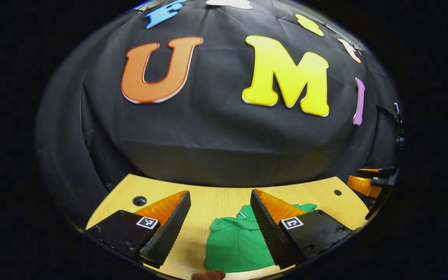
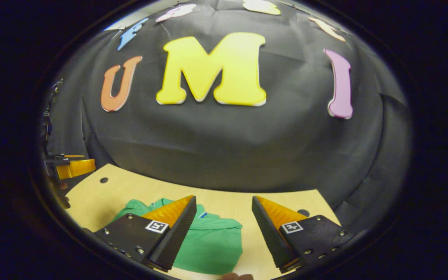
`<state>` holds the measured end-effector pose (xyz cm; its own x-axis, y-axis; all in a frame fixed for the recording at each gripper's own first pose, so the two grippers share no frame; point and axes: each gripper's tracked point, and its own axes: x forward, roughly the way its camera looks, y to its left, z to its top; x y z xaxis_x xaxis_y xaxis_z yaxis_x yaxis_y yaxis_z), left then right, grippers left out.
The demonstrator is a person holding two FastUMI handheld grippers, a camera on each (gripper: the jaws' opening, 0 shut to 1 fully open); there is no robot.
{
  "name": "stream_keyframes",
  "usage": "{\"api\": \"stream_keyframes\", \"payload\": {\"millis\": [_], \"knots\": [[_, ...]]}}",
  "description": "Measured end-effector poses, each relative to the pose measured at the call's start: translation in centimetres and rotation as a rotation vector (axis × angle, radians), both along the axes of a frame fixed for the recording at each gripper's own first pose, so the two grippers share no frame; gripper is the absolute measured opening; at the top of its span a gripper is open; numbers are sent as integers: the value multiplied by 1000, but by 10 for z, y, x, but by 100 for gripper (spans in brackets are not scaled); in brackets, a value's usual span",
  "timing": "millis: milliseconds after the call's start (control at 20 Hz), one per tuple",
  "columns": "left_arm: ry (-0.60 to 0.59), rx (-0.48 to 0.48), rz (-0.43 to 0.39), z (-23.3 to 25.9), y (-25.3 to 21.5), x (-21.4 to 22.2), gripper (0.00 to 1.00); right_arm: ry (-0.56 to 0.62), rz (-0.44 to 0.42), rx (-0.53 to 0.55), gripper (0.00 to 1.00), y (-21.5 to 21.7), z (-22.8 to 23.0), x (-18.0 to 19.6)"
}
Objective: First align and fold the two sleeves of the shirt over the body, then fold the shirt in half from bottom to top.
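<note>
fingertip [image 1: 208, 275] of the person, at the bottom rim of the left gripper view; another fingertip [image 2: 235, 276] at the bottom rim of the right gripper view.

left gripper [image 1: 220, 202]: jaws spread wide, nothing between them, held above the table with the shirt seen in the gap and under its right finger. also seen far off at the left edge of the right gripper view.

right gripper [image 2: 224, 206]: jaws likewise wide apart, holding nothing, above the table; the shirt lies under its left finger and partly in the gap. also seen far off at the right edge of the left gripper view.

shirt [image 1: 235, 243], green: lies on the wooden table [image 1: 216, 200] as a compact bunched shape, collar toward the booth wall. sleeves cannot be told apart from the body in either view; whether any fold is made cannot be told.

table holes: one hole [image 1: 139, 200] at the near left, another small hole [image 1: 337, 192] at the far right.

risks, judged:
- sleeve edges not readable, so a pinch may take body cloth along with the sleeve and drag the whole garment instead of folding.
- both grippers sit off the shirt's sides, not centred; uneven grips would leave sleeves misaligned.
- bunched layers may catch two plies, so the final bottom-to-top fold comes out skewed.
- light cloth on smooth wood can slide when pulled.
</note>
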<state>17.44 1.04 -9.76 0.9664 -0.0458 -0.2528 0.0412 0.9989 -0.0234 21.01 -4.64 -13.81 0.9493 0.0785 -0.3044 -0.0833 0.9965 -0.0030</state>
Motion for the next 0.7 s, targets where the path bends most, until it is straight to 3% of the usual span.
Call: {"api": "stream_keyframes", "payload": {"millis": [300, 500, 700], "knots": [[-189, 26, 76, 106, 4, -97, 98, -107, -19, 50, 89, 29, 77, -113], [-255, 13, 86, 136, -8, -159, 98, -158, -38, 92, 89, 39, 105, -175], [-304, 27, 72, 152, -22, -199, 98, -261, -79, 46, 89, 33, 138, -212]]}}
